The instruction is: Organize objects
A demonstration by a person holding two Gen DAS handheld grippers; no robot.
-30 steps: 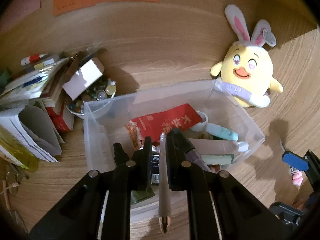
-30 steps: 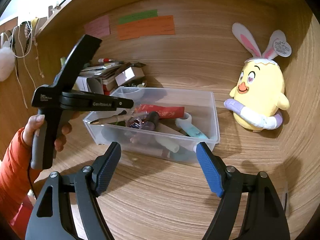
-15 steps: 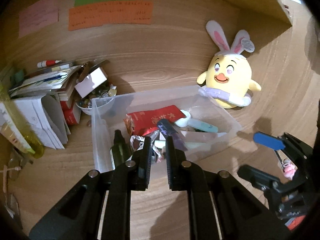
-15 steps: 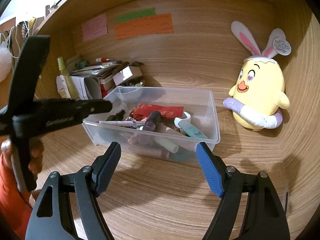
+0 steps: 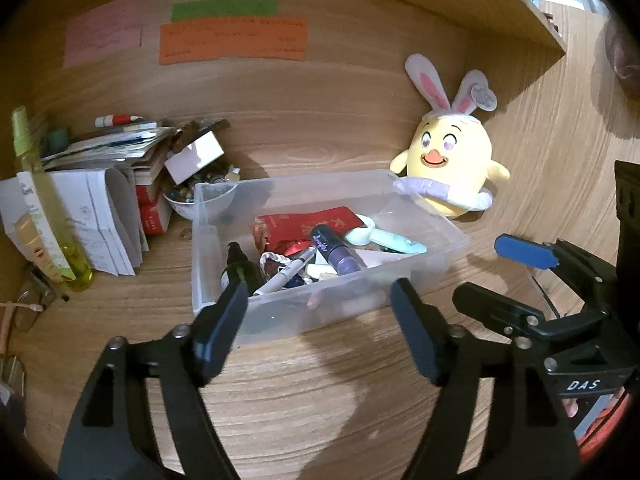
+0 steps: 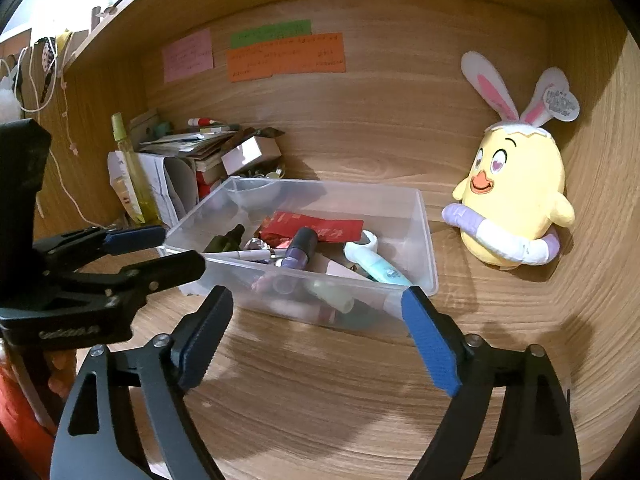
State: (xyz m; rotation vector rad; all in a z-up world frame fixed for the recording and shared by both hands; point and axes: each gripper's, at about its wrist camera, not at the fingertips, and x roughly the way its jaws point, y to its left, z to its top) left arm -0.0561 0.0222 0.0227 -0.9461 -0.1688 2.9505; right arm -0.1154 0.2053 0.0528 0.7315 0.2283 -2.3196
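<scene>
The left gripper (image 5: 316, 300) hovers with its black jaws spread wide and nothing between them; they have just been opening. The right gripper (image 6: 316, 320), with blue-padded fingers (image 6: 430, 344), is also wide apart and empty, and its jaws too have just been opening a little further. Both sit just short of the near wall of a clear rectangular plastic bin (image 5: 344, 304) that rests on a wood-grain desk (image 5: 320, 380). A slim white pen (image 5: 286, 274) lies slanted inside the bin, among a purple bottle with a dark cap (image 5: 338, 250), a red printed packet (image 5: 308, 222), a pale mint tube (image 5: 394, 242) and a small dark dropper bottle (image 5: 240, 266). Outward from the bin, a yellow chick plush with bunny ears (image 6: 516, 204) stands to its right against the back panel, and a stack of papers and books (image 5: 100, 200) with a tall yellow-green spray bottle (image 5: 44, 204) stands to its left. The pen seems freshly deposited, so the sensible step is finding the next loose item. To do that well, keep the jaws wide, lift clear of the bin's rim, and close on one item's middle, so neighbours in the clutter are not dragged along.
</scene>
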